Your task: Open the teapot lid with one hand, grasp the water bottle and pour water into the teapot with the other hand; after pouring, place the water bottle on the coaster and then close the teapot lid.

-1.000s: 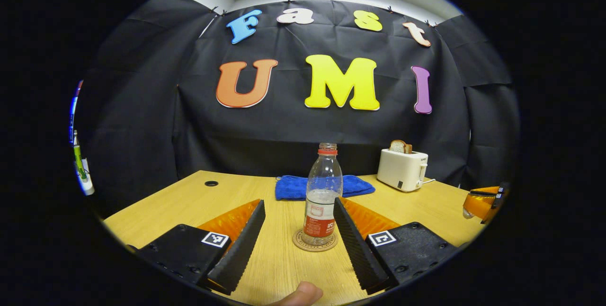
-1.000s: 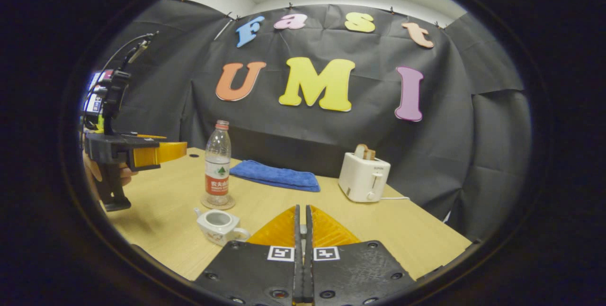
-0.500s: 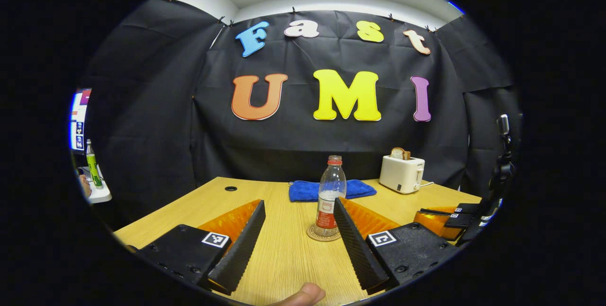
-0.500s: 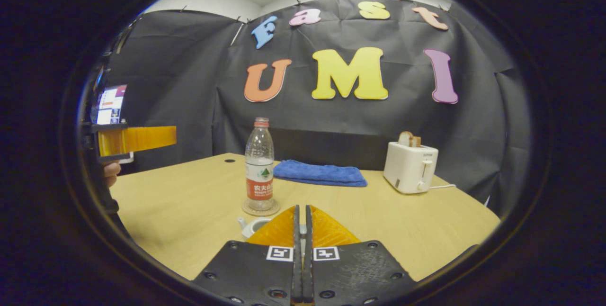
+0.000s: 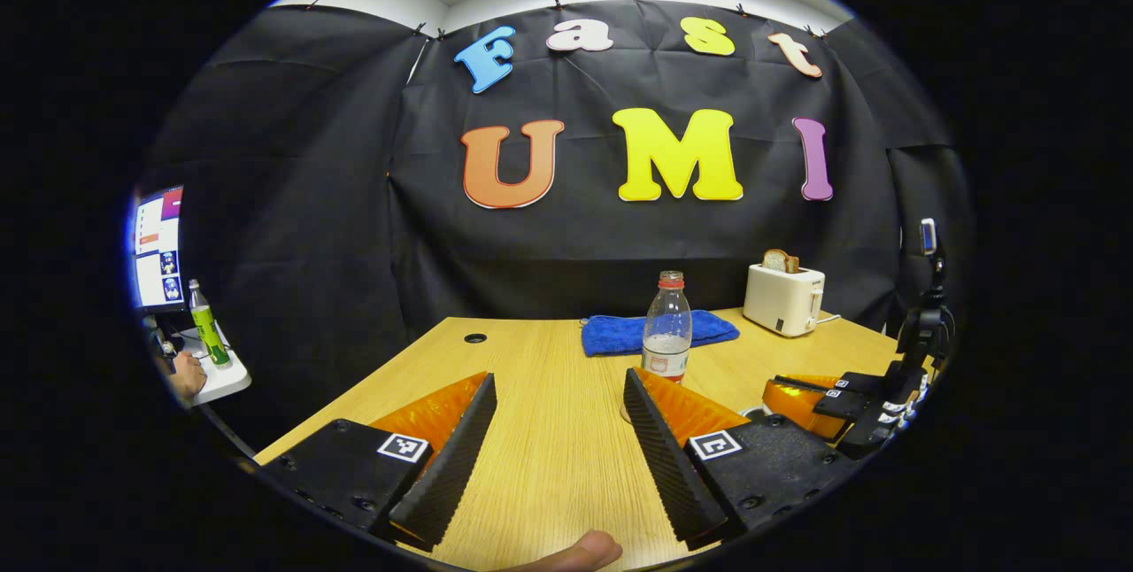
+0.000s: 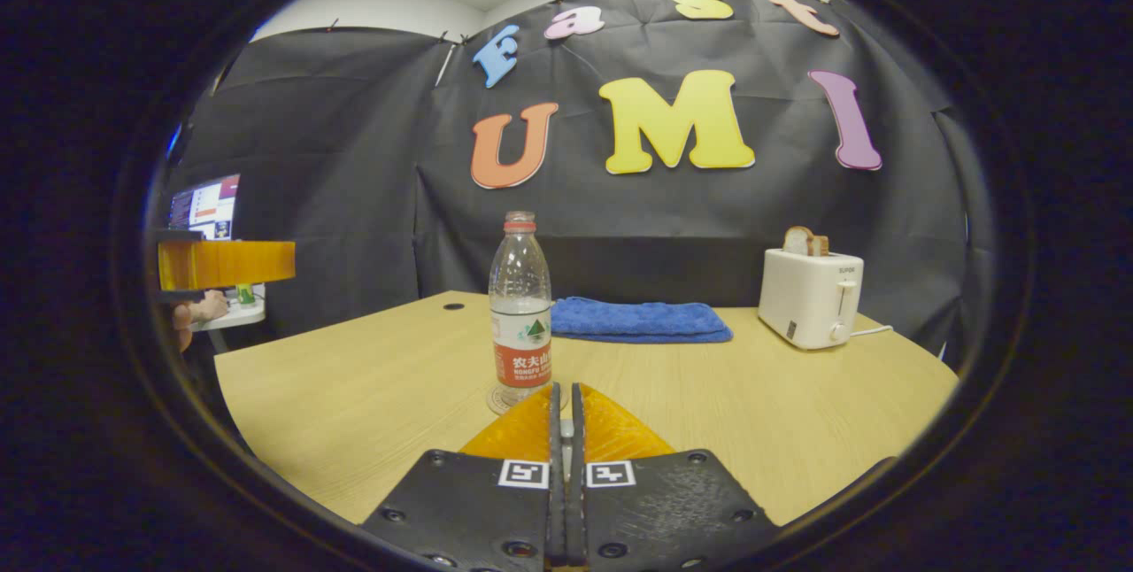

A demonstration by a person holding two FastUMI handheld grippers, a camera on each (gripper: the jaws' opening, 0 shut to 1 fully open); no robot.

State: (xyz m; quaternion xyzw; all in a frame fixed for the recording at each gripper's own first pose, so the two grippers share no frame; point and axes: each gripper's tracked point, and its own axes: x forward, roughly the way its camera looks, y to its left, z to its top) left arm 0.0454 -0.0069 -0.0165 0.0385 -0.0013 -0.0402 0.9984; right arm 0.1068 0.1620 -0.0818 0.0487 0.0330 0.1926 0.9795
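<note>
Item 1, left gripper (image 5: pixel 556 430): I held its jaws spread wide with nothing between them, hovering over the table (image 5: pixel 549 466). I judged this as a hand freed of its load, since the water bottle stood on its own.

Item 2, water bottle (image 6: pixel 520 306): upright, uncapped, partly filled, its base on the coaster (image 6: pixel 501 400). In the left gripper view the bottle (image 5: pixel 666 340) stood beyond my right-hand finger and off to that side, well apart from the open jaws, not between them. The placing step looked done.

Item 3, right gripper (image 6: pixel 563 404): its jaws were pressed close with only a thin slit between; I could not tell whether the lid was pinched there, as nothing showed at the tips. The bottle stood just beyond those tips, slightly to the left. In the left gripper view this gripper (image 5: pixel 801 395) hung low over the table at the far right.

Item 4, teapot: hidden from me; I judged closing it the remaining step.

Item 5, bystanders: blue towel (image 6: pixel 639 320) and toaster (image 6: pixel 809 297), at the back of the table, clear of the work.
</note>
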